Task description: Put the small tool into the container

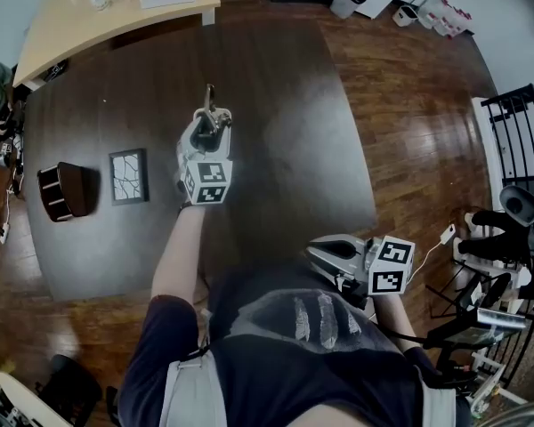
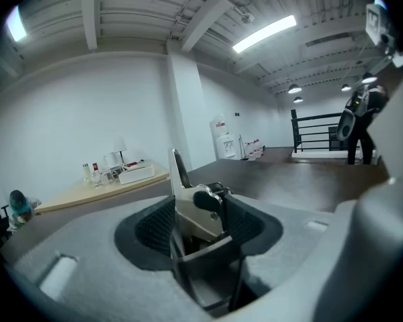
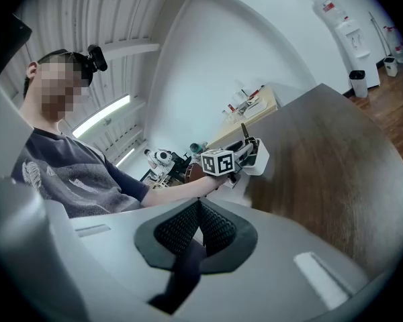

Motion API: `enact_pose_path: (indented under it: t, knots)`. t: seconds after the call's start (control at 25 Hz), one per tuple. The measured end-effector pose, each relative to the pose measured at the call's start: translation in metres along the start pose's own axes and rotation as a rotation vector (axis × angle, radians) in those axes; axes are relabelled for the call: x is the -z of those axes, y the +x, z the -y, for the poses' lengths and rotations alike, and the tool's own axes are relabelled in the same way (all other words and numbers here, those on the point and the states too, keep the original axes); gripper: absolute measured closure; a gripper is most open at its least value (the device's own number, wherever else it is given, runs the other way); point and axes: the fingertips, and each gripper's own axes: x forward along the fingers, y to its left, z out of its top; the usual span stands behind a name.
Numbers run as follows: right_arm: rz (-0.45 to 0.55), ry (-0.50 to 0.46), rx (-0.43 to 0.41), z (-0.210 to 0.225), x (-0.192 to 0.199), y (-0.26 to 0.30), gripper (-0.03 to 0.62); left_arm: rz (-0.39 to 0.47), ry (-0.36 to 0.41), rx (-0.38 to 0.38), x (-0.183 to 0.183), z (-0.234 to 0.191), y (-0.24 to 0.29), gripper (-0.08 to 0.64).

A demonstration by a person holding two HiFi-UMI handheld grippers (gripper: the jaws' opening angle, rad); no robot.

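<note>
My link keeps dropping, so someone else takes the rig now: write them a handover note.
Left gripper: jaws wide, small tool upright between them, over the table. Unclear whether the pads press on it.
Right gripper: shut, empty, close to the person's body.
Dark container: at the table's left end, well apart from the tool.
Done: tool is between the left jaws.
Left: secure the grip, carry the tool to the container, put it in.
</note>
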Motion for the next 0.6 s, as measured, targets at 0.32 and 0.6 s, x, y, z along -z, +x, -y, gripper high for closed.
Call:
enact_pose_path:
  t: [0.32,0.6]
  knots:
    - [0.182,0.066,-0.01,0.01,-0.022,-0.005,0.591,0.078,-0.191,0.126,-0.036,0.002,-0.045,0.339]
    - [0.22,0.074,0.01,0.007,-0.022,-0.003,0.592,0.064,-0.177,0.17,-0.037,0.007,-0.054,0.339]
